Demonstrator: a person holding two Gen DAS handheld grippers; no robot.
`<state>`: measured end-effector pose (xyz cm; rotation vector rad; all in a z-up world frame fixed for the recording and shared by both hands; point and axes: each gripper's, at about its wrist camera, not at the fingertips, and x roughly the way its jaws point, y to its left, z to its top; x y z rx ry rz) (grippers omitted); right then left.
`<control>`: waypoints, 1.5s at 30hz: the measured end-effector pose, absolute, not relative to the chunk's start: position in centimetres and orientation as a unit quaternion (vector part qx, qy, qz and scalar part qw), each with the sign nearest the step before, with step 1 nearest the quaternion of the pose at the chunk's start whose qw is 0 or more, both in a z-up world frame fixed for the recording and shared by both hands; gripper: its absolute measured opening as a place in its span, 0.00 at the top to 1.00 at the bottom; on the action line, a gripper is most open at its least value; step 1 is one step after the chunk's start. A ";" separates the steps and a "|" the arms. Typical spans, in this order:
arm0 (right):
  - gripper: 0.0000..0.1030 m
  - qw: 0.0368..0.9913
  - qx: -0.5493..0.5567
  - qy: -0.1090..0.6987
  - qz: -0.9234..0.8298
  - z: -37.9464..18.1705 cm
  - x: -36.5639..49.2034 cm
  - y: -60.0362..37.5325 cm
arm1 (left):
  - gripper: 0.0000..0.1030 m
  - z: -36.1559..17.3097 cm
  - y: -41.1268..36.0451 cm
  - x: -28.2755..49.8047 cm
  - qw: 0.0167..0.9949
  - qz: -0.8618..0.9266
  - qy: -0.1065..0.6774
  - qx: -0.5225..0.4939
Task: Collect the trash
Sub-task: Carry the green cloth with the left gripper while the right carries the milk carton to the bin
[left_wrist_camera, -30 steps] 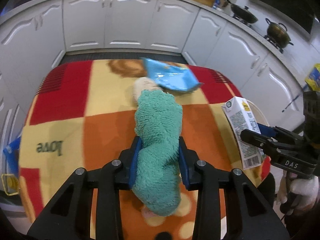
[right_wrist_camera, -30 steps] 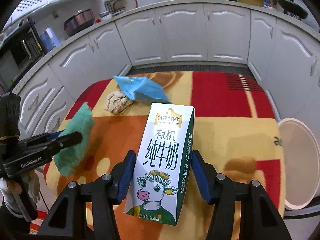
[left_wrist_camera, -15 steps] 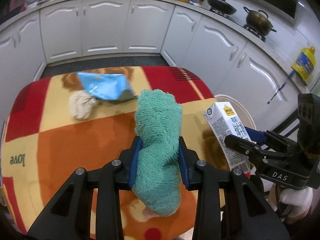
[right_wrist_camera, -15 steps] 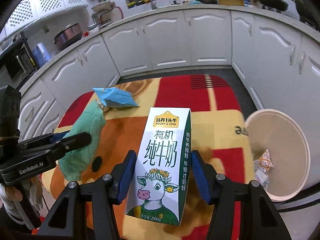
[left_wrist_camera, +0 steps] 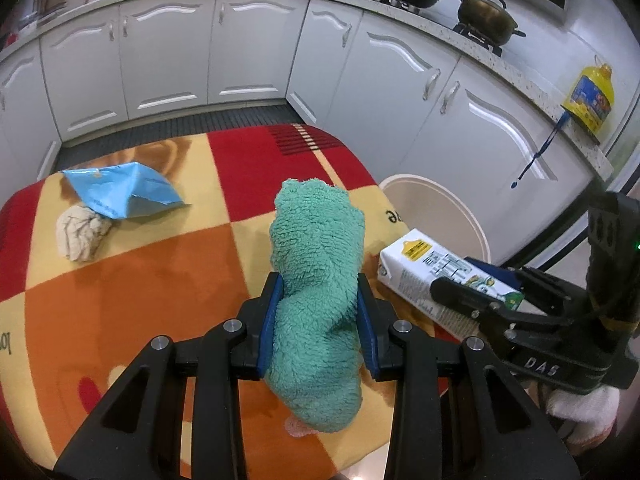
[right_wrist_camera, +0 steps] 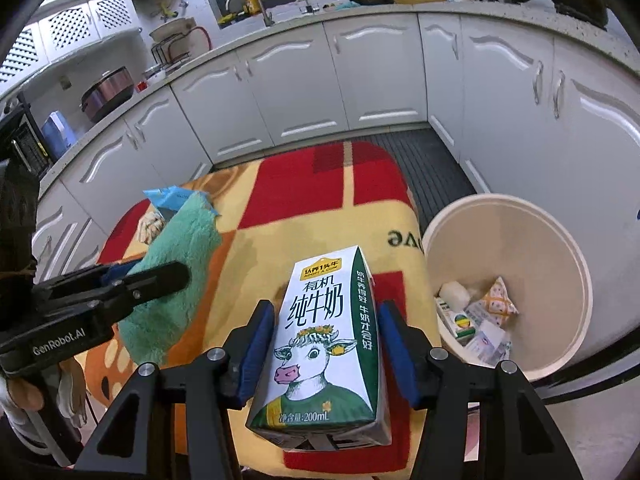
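My left gripper (left_wrist_camera: 318, 320) is shut on a green fluffy cloth (left_wrist_camera: 318, 280) and holds it above the table's right half; the cloth also shows in the right wrist view (right_wrist_camera: 172, 280). My right gripper (right_wrist_camera: 326, 340) is shut on a white and green milk carton (right_wrist_camera: 328, 332), tilted, near the table's right edge; the carton shows in the left wrist view (left_wrist_camera: 440, 276) too. A cream round trash bin (right_wrist_camera: 560, 256) stands on the floor right of the table with several wrappers inside. A blue wrapper (left_wrist_camera: 120, 196) and a crumpled beige tissue (left_wrist_camera: 80, 236) lie on the table at far left.
The table wears a red, orange and yellow checked cloth (left_wrist_camera: 140, 280). White kitchen cabinets (left_wrist_camera: 240, 48) curve around behind and to the right. Pots (left_wrist_camera: 484, 12) and a yellow oil bottle (left_wrist_camera: 588, 96) stand on the counter. Dark floor mat (right_wrist_camera: 432, 160) lies beyond the table.
Both grippers have swung to the right with their loads. The bin has come into view and closer, and the carton now tilts toward the table's right edge.
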<state>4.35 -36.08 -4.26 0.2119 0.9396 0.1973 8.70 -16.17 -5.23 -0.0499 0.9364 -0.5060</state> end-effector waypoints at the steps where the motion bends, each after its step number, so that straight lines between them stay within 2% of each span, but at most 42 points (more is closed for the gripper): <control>1: 0.49 0.881 0.103 0.453 0.094 -4.5 4.2 -36.2 | 0.68 -5.3 -16.3 8.7 0.861 -0.241 0.447 -0.022; 21: 0.49 0.843 0.082 0.521 0.105 -8.8 5.0 -35.2 | 0.68 -5.8 -16.8 8.6 0.858 -0.240 0.454 -0.016; 45: 0.49 0.872 0.121 0.470 0.064 -6.3 3.2 -40.5 | 0.68 -5.0 -20.3 8.6 0.853 -0.265 0.449 -0.002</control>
